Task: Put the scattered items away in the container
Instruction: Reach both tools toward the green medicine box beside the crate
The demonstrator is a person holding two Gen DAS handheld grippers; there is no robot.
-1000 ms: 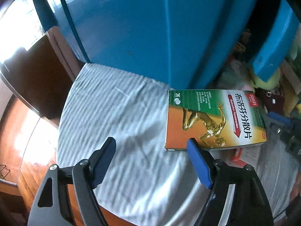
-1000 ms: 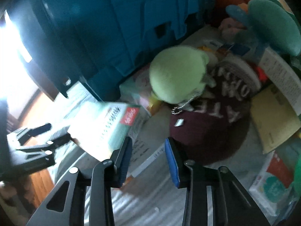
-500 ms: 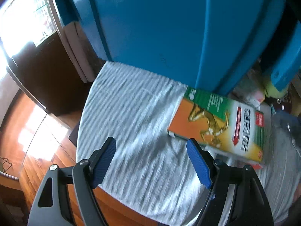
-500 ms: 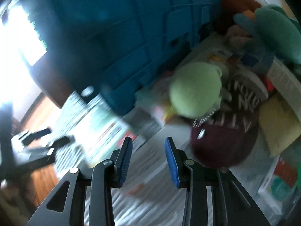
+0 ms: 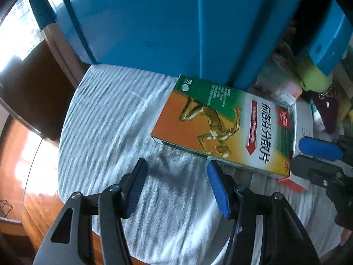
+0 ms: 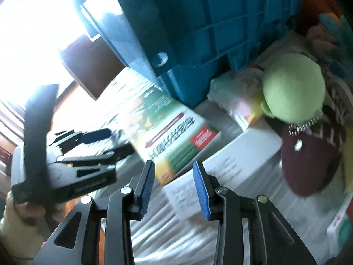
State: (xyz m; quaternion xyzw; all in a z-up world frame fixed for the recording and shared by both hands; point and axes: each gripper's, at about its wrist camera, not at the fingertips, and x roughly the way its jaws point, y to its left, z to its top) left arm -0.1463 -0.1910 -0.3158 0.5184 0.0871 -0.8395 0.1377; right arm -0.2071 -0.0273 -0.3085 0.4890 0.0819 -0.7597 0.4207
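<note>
Orange-green medicine box, gold figure print, seemingly intact.

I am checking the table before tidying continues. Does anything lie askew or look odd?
Yes: the medicine box lies skewed beside the blue crate, one end resting raised on a white box instead of flat on the cloth.
</note>
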